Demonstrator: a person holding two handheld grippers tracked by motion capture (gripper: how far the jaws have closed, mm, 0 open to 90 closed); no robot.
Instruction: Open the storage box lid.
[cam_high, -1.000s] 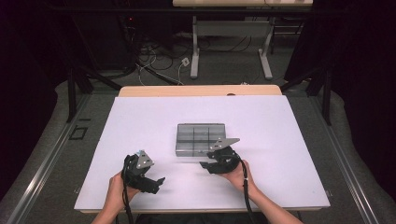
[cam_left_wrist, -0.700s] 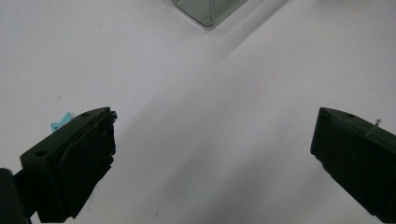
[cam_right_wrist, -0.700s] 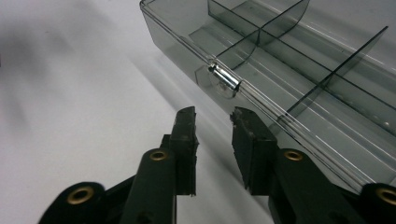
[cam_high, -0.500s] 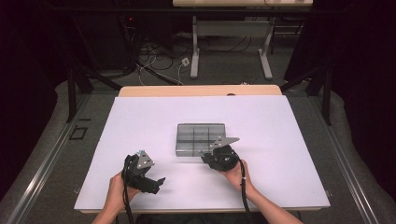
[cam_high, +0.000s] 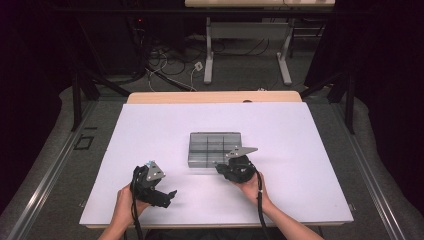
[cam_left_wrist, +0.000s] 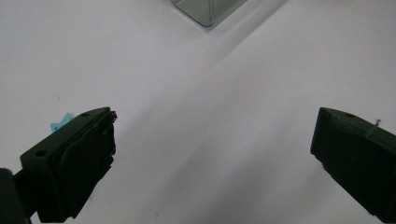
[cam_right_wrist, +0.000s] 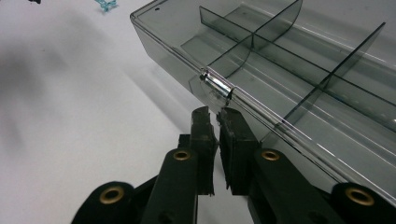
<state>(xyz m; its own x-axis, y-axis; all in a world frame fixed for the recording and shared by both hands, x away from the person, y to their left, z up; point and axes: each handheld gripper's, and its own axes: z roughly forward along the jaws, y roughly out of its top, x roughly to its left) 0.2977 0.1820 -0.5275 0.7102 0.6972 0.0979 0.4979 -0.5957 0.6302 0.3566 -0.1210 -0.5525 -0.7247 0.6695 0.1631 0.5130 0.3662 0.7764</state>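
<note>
My right hand-held gripper (cam_right_wrist: 215, 113) is clenched, jaws nearly together, its tips just at the latch (cam_right_wrist: 216, 86) on the smoky compartment box's (cam_high: 215, 148) near long wall. The box lies flat mid-tabletop (cam_high: 150, 130), long axis left-right. My left hand-held gripper (cam_high: 165, 196) hovers released, well apart.

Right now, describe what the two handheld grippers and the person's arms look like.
Both the left gripper and the right gripper are matt black with two blocky jaws. A grey three-cornered plate tops each. The right gripper shows brass-coloured rivets at its jaw pivots. A black cable trails from each along the forearm. The forearms are bare, with no sleeves in view.
</note>
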